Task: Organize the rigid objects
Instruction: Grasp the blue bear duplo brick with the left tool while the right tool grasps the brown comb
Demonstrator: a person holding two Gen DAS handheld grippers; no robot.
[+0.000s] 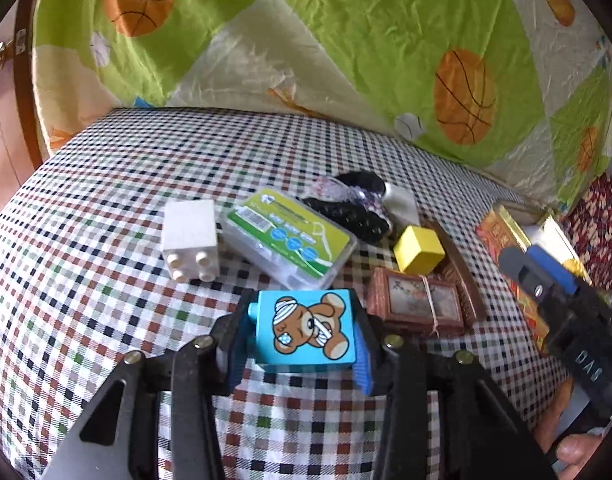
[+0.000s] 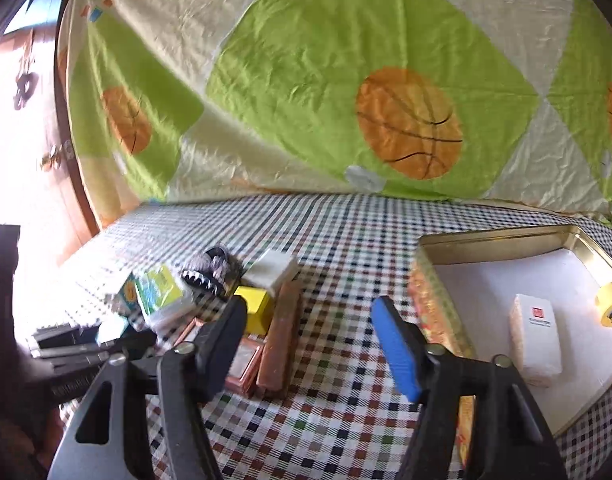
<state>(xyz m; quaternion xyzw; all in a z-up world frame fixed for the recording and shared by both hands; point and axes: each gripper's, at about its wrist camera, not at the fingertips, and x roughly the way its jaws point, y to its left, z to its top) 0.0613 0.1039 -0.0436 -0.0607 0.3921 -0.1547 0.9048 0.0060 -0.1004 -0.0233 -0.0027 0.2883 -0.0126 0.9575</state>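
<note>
My left gripper (image 1: 302, 336) is shut on a blue toy brick with a bandaged bear (image 1: 306, 328), held just above the checked cloth. Beyond it lie a white toy brick (image 1: 190, 240), a clear floss-pick box with a green label (image 1: 290, 238), a yellow cube (image 1: 418, 249), a black and lilac hair clip (image 1: 353, 204) and a brown framed box (image 1: 415, 300). My right gripper (image 2: 309, 340) is open and empty above the cloth, between the pile and a gold tin tray (image 2: 497, 240). The tray holds a white packet (image 2: 535, 340) and a yellow smiley toy (image 2: 611, 306).
A green and cream quilt with basketballs (image 1: 385, 40) rises behind the checked surface. A brown wooden bar (image 2: 280, 340) and a white block (image 2: 272, 270) lie by the yellow cube (image 2: 256, 308). The right gripper shows at the right of the left wrist view (image 1: 553, 292).
</note>
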